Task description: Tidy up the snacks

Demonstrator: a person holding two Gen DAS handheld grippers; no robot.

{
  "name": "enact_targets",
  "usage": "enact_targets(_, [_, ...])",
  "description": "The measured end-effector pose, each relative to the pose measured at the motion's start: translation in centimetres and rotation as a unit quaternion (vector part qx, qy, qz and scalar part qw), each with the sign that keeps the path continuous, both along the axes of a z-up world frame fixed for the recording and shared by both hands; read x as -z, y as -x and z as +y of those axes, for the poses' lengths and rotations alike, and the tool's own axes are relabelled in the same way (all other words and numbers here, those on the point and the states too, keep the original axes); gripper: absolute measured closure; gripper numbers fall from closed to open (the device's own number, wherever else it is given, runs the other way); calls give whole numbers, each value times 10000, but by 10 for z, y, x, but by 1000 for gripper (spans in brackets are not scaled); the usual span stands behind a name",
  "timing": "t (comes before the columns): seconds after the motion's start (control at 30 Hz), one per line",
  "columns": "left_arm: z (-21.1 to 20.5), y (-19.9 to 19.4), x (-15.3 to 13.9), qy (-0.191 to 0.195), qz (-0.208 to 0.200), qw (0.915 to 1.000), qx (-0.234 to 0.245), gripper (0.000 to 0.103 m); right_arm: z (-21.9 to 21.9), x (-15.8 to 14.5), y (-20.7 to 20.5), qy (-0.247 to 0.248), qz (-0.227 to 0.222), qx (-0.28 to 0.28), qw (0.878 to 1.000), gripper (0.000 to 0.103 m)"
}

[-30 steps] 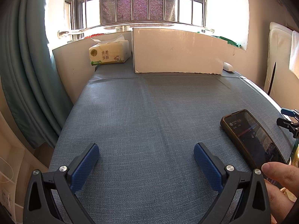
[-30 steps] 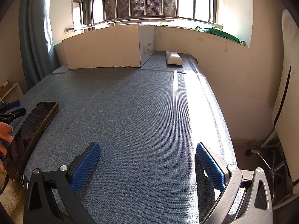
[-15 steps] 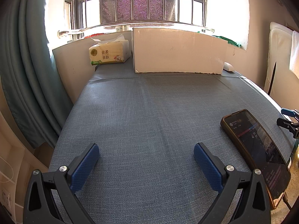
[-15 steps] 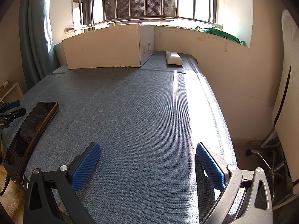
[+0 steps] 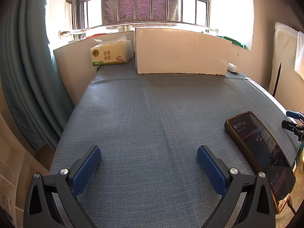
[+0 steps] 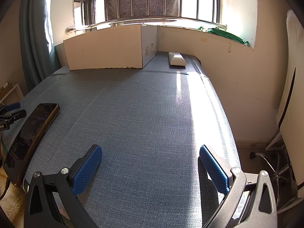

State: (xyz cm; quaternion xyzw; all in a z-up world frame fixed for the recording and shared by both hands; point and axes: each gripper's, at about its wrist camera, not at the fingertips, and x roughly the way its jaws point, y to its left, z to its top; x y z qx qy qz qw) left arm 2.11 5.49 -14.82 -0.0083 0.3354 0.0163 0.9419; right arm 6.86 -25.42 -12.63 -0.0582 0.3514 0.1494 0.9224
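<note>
No snack shows in either view. My left gripper (image 5: 148, 155) hangs open over the near part of the grey-blue table (image 5: 152, 114), nothing between its blue pads. My right gripper (image 6: 150, 155) is open too, low over the same table (image 6: 142, 104) near its right edge. A large cardboard box (image 5: 180, 53) stands at the far end under the window, its closed side facing me; the box (image 6: 106, 51) hides whatever is inside it.
A dark phone (image 5: 260, 152) lies lit on the table between the two grippers, also the phone (image 6: 32, 134) at left. A tissue pack (image 5: 111, 54) sits left of the box, a white remote (image 6: 176, 58) right of it. Curtain left, wall and chair right.
A person's hand that touched the phone one second ago has withdrawn out of view. Both grippers have stayed still and open.
</note>
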Motion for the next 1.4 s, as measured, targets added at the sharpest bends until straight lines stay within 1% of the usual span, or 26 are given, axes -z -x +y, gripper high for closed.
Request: enact_targets(1.4, [-1,-4,-2,-3,-21,10000,-5,0,0,0,2,-11,-26,-11,10000,0])
